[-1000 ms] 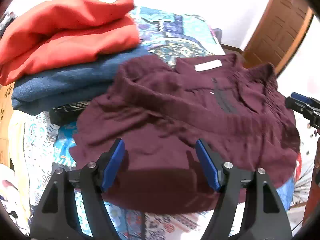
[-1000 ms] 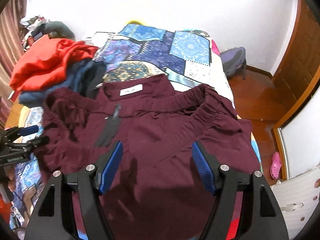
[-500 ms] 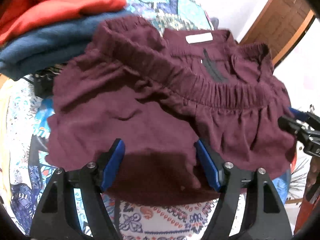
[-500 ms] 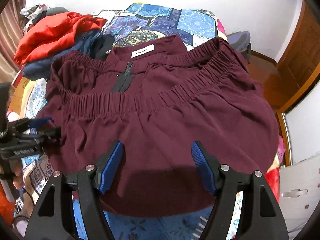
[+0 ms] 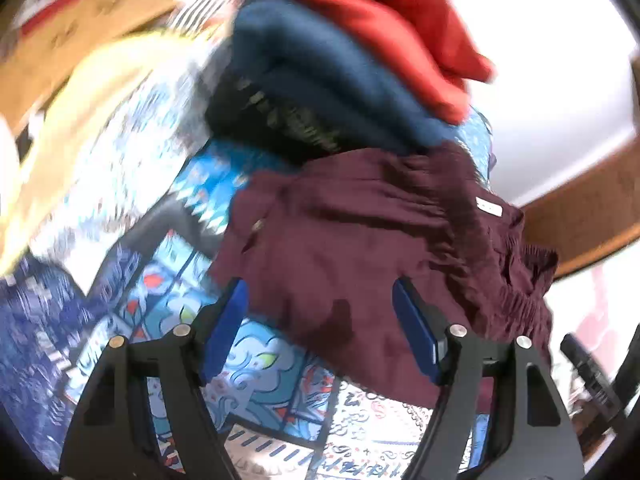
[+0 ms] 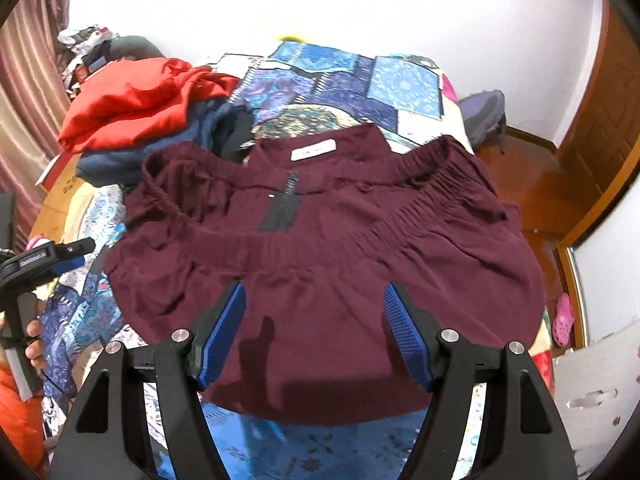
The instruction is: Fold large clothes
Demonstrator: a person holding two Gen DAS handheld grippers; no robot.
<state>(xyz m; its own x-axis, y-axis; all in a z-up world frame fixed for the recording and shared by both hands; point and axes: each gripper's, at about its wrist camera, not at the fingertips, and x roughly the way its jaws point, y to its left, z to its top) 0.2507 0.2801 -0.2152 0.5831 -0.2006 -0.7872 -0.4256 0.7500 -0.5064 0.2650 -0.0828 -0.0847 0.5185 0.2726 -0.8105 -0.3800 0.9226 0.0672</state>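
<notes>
A maroon garment (image 6: 328, 264) with an elastic waistband, a dark zipper and a white label lies folded on the patterned bedspread (image 6: 340, 80). It also shows in the left wrist view (image 5: 360, 248), which is blurred and tilted. My right gripper (image 6: 314, 332) is open and empty, just above the garment's near edge. My left gripper (image 5: 320, 332) is open and empty over the garment's left edge; it also shows at the left of the right wrist view (image 6: 72, 252).
A stack of folded clothes, red (image 6: 136, 100) on top of blue (image 6: 120, 160), sits at the bed's left. A wooden door (image 6: 604, 132) and floor lie to the right. A pink shoe (image 6: 564, 320) lies on the floor.
The left gripper has swung left and tilted, its view now blurred. The right gripper has pulled back a little from the garment. The garment lies flatter.
</notes>
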